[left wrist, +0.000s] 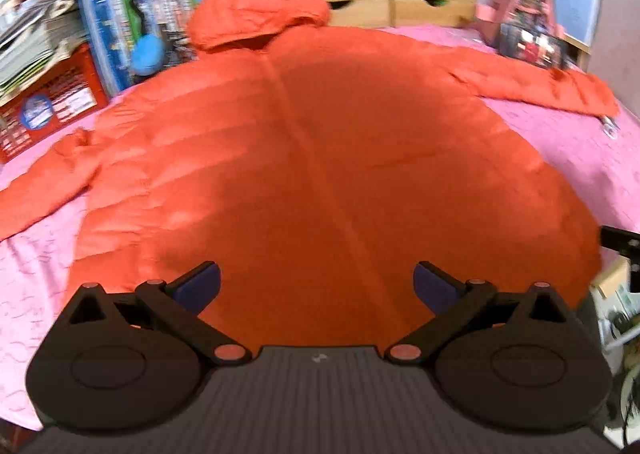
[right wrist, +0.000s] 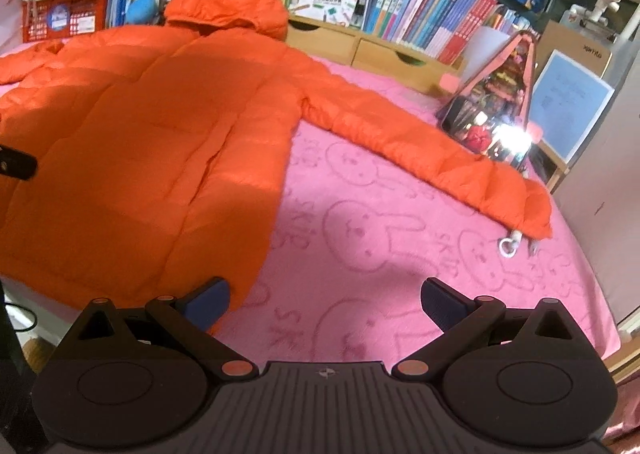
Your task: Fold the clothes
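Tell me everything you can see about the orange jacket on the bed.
The orange jacket is a quilted puffer with a slightly shiny, thin-looking shell and a hood. It lies flat and unfolded on the pink blanket, hood toward the bookshelf, both sleeves spread outward. A seam runs down its middle. The right sleeve stretches toward a small house-shaped toy; a small white clip lies at its cuff. Neither gripper touches it; both hover open near its hem.

One orange jacket, one pink blanket, two tools.
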A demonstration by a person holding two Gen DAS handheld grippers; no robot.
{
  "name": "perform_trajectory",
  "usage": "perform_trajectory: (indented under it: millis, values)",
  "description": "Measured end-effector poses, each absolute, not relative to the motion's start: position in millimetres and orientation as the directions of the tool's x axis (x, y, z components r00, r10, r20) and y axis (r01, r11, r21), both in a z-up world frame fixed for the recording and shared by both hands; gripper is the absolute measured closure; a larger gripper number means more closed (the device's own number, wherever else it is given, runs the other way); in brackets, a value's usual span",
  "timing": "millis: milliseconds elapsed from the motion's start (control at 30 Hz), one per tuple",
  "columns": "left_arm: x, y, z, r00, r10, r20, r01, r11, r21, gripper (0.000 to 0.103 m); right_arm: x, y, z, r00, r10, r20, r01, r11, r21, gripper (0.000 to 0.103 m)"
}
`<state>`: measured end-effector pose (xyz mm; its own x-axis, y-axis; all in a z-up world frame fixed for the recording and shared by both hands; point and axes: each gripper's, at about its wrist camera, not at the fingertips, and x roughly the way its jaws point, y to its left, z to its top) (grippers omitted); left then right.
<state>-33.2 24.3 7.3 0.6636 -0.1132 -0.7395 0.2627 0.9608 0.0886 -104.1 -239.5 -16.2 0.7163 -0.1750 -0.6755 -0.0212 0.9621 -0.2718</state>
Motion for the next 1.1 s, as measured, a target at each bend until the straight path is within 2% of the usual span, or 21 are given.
perform_trajectory:
  millis: [233, 467, 867, 967, 1100]
  values:
    - [-20, 55, 14, 0.684, -0.027, -0.729, 0.138, 0.986, 0.093, 0.0, -90, -241, -13, 0.737, -0.16, -0.657, -0.035, 0.961, -0.273, 0.0]
    - [-10, 75, 12, 0.679, 0.03, -0.734, 0.049, 0.995, 0.086, 0.0, -79, -223, -10, 0.759, -0.052, -0.649, -0.14, 0.96, -0.242, 0.0]
    - [-2, 79, 4, 0.66, 0.049, -0.75, 0.028, 0.996, 0.09, 0.0, -60, -171, -4, 0.77, 0.15, -0.621, -0.335, 0.922, -0.193, 0.0]
    - [1, 81, 3, 0.657, 0.056, -0.752, 0.021, 0.996, 0.092, 0.0, -55, -164, -5, 0.77, 0.171, -0.615, -0.356, 0.915, -0.19, 0.0]
    - [6, 86, 0, 0.658, 0.067, -0.75, 0.005, 0.996, 0.093, 0.0, -42, -177, -9, 0.784, 0.132, -0.606, -0.296, 0.938, -0.178, 0.0]
